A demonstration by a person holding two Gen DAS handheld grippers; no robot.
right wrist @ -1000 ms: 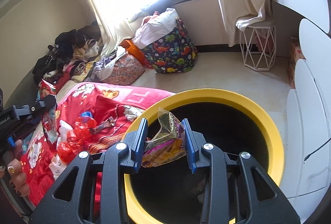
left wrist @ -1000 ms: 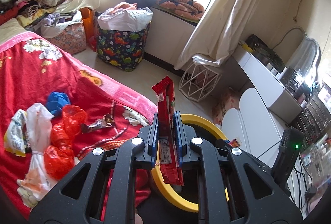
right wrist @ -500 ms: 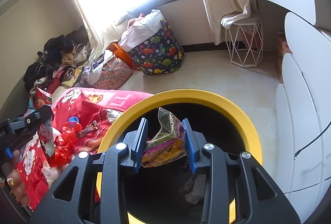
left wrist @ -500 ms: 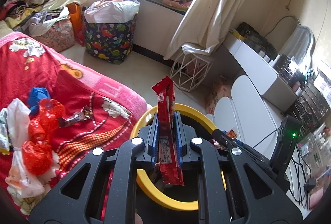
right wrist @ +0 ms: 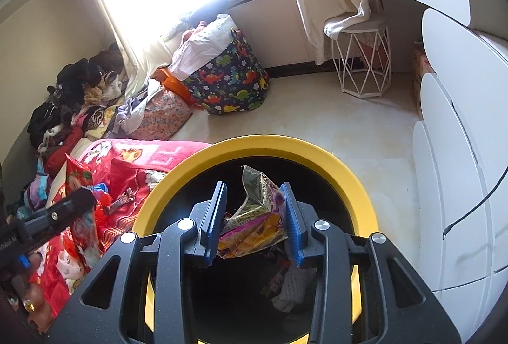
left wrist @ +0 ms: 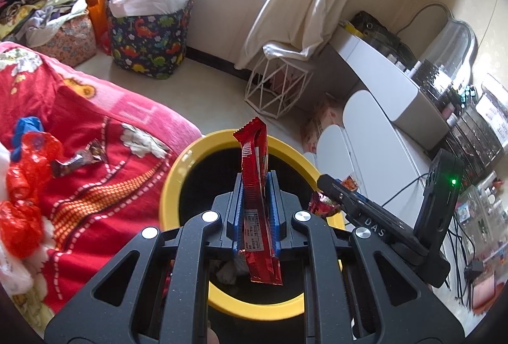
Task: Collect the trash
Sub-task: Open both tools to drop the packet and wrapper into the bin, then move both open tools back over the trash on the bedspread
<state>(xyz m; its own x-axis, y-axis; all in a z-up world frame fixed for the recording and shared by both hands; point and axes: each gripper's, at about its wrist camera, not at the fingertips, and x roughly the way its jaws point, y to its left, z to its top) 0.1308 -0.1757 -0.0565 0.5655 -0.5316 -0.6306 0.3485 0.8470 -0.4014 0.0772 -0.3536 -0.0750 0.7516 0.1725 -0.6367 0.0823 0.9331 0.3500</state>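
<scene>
My left gripper (left wrist: 255,182) is shut on a long red snack wrapper (left wrist: 252,153) that stands upright between the pads, above the yellow-rimmed black bin (left wrist: 177,175). My right gripper (right wrist: 253,188) is shut on a crumpled, colourful foil wrapper (right wrist: 254,217) over the bin's (right wrist: 254,144) mouth. Other trash lies at the bin's bottom. In the right wrist view the left gripper (right wrist: 79,196) shows at the left with its red wrapper (right wrist: 76,175). On the red blanket (left wrist: 104,185) lie red plastic bags (left wrist: 28,153), a brown candy wrapper (left wrist: 79,158) and a blue scrap (left wrist: 28,126).
A dinosaur-print basket (left wrist: 149,39) and a white wire stool (left wrist: 276,86) stand on the floor by the window wall. White drawers (right wrist: 460,185) flank the bin on the right, with a cardboard box (left wrist: 320,121) nearby. Clothes are piled at the far left (right wrist: 79,96).
My left gripper has carried the red wrapper from beside the blanket to over the bin, and the bin's mouth now fills more of its view. The right gripper has sunk slightly toward the bin.
</scene>
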